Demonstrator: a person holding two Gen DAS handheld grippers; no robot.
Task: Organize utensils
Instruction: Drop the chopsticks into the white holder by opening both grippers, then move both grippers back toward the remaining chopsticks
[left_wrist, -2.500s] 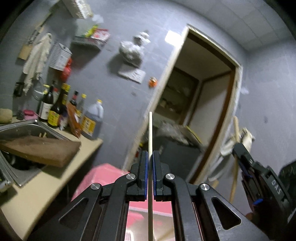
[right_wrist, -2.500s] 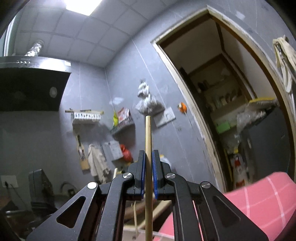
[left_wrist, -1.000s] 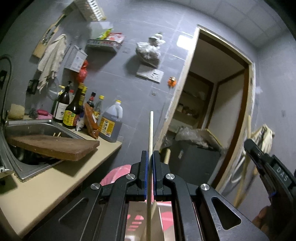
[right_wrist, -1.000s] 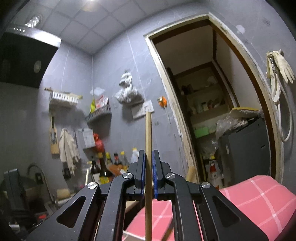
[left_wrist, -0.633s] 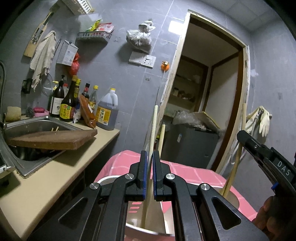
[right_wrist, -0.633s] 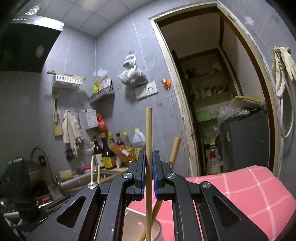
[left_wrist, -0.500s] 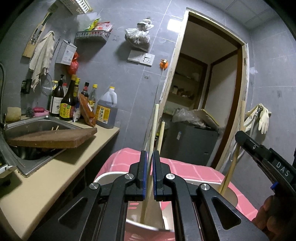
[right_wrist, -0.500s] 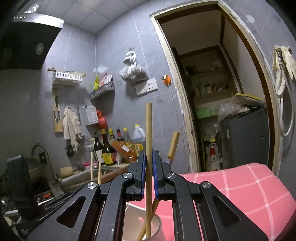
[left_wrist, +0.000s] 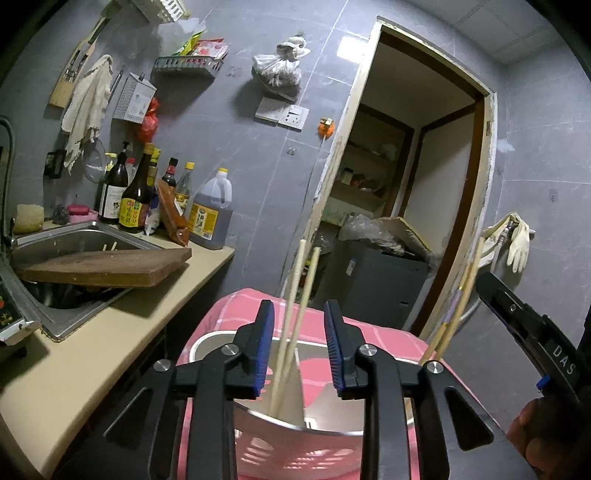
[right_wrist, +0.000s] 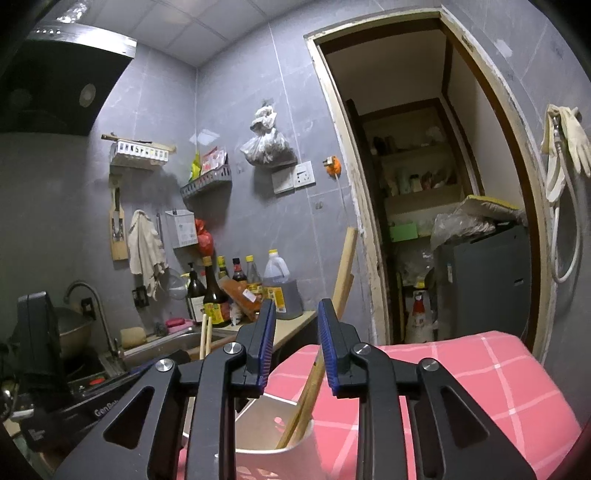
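- Our left gripper (left_wrist: 299, 347), jaws released, frames two pale chopsticks (left_wrist: 295, 317) standing in the holder (left_wrist: 317, 439).
- Our right gripper (right_wrist: 295, 341), jaws released, hovers over two darker chopsticks (right_wrist: 310, 391).

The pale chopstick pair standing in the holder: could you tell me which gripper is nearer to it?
Left. The left gripper is open directly around the pale chopstick pair; the right gripper is open around darker sticks in another compartment.

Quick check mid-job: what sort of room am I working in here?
Probably a small home kitchen: a stainless steel sink set in a beige counter, dark sauce bottles along the grey tiled wall, and a black range hood overhead.
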